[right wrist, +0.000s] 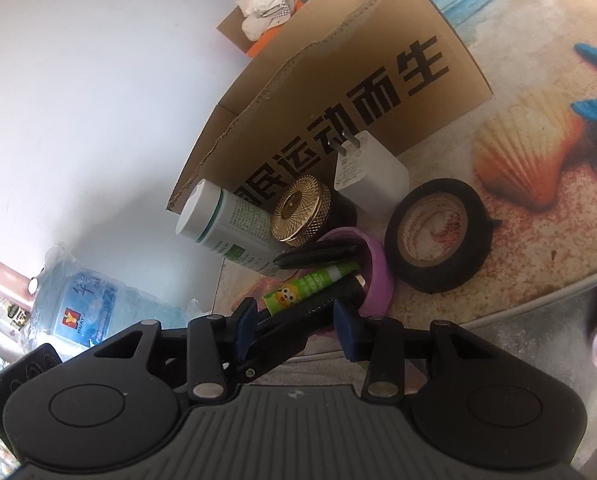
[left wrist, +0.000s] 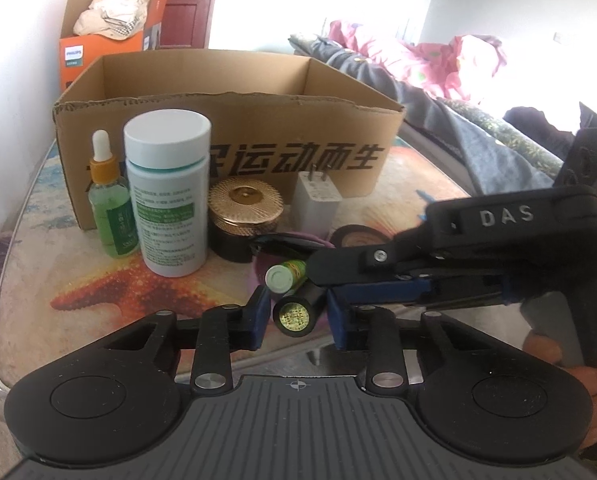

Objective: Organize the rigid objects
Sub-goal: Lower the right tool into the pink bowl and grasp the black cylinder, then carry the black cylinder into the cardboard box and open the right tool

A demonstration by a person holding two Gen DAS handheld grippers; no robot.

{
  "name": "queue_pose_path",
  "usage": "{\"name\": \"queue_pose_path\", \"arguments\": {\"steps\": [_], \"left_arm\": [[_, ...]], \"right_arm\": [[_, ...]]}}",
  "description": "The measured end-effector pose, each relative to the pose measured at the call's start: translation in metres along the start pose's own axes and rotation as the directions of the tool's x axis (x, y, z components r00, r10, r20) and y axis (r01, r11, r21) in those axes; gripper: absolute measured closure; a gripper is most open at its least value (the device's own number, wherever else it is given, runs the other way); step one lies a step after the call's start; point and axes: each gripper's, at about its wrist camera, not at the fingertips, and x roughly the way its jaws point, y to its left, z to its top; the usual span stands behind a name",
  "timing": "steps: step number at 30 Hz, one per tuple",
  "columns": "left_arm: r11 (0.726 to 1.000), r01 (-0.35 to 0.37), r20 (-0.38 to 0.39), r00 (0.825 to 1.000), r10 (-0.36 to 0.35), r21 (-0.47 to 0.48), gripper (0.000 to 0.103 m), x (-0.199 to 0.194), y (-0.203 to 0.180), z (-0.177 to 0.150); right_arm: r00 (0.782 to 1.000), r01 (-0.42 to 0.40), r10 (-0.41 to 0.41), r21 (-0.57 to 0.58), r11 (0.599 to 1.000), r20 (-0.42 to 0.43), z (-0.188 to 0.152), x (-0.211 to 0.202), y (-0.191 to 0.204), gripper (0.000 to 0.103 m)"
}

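A short black cylinder with a gold glittery end lies on the table, and my left gripper is shut on it, a blue pad on each side. Just behind it lies a green tube with a pale cap. My right gripper reaches in from the right, rolled on its side, its tips over both items. In the right wrist view the green tube and black cylinder sit between the part-way-apart jaws of my right gripper. A black finger of the left gripper crosses there and hides any contact.
An open cardboard box stands behind a dropper bottle, white pill bottle, gold-lidded jar, white charger and black tape roll. A purple dish lies by the tube. A water jug stands on the floor, and bedding lies to the right.
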Motion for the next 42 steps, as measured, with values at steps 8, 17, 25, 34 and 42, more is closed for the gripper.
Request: {"name": "queue_pose_path", "arguments": {"steps": [8,17,25,34,42], "left_arm": [[1.0,0.025,-0.04,0.999,-0.024,0.013,0.079,0.008,-0.011,0.002],[1.0,0.005,-0.093,0.996,-0.003,0.03,0.08,0.019,-0.013,0.011],[0.999,-0.017,-0.146,0.989,0.022,0.034,0.08,0.03,-0.014,0.023],[0.999,-0.016,-0.1,0.995,0.021,0.051,0.08,0.017,-0.017,0.024],[0.998,-0.015,-0.059,0.998,0.018,0.057,0.08,0.002,-0.022,0.026]], "right_arm": [[1.0,0.009,-0.009,0.041,0.999,0.002,-0.001,-0.003,-0.003,0.058],[1.0,0.002,-0.002,0.093,0.996,0.001,0.001,-0.003,-0.006,0.058],[1.0,-0.001,-0.001,0.134,0.991,0.012,0.005,0.005,-0.012,0.062],[0.999,-0.003,-0.001,0.117,0.993,0.035,0.002,-0.002,-0.01,0.075],[0.998,-0.027,0.021,0.096,0.995,0.062,-0.001,-0.015,-0.003,0.076]]}}
